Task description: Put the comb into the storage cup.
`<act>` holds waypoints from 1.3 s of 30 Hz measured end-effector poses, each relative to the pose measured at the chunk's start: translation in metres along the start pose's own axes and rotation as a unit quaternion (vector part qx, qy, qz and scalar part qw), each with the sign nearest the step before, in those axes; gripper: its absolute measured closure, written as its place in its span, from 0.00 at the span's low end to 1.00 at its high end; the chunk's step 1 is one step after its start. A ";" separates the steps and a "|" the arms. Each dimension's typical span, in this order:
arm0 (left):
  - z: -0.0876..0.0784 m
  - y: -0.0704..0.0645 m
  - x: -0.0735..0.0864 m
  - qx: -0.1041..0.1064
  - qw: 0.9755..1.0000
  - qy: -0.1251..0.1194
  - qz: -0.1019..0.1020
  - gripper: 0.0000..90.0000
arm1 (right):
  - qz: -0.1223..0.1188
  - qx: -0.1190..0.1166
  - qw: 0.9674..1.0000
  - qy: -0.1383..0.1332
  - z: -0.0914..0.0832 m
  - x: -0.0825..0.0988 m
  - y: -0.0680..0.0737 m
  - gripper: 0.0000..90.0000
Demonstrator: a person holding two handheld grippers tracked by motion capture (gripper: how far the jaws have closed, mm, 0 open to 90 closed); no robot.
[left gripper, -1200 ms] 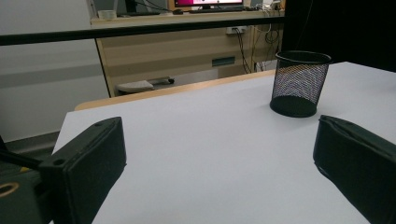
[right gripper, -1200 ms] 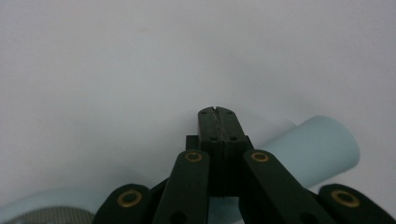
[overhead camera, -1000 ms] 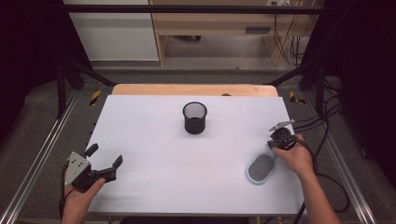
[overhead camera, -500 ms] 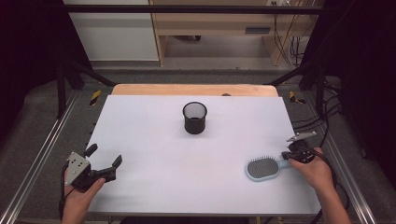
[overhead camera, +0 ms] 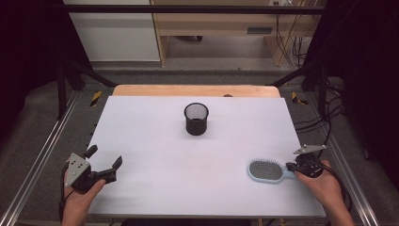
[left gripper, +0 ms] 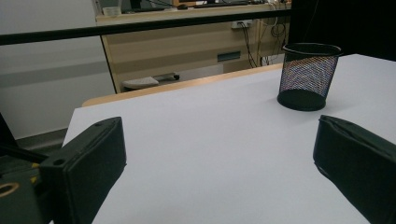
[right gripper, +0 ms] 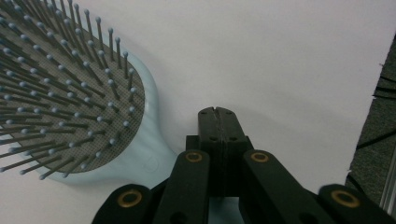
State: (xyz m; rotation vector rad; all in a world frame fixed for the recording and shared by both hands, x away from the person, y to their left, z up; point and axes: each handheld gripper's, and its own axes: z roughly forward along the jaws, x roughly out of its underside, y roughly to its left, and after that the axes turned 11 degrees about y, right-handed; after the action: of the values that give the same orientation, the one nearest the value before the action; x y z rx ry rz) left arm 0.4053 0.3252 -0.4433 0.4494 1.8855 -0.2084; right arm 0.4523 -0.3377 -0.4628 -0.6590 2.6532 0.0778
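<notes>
Near the right edge of the tabletop (overhead camera: 155, 141), toward the front corner, the hairbrush (overhead camera: 266, 170) lies bristles up, handle pointing at that edge. The right gripper (overhead camera: 292, 167) has its jaws pressed together over the handle, probably clamping it, though the contact is hidden. It looks light, rigid plastic; the slim handle is the place to hold. The left gripper (overhead camera: 102, 162) stands open, empty.

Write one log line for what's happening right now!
left tool: open, idle | right tool: shut on brush handle | brush: flat on table | cup: upright
</notes>
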 end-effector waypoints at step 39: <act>0.000 -0.001 0.000 0.004 1.000 0.003 0.003 0.03 | -0.015 -0.035 0.999 -0.017 -0.021 0.031 0.033 1.00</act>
State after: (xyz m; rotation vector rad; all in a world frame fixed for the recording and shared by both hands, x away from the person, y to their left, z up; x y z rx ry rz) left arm 0.4046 0.3243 -0.4437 0.4607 1.8894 -0.2105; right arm 0.4043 -0.3250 -0.4571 -0.7123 2.6182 0.1724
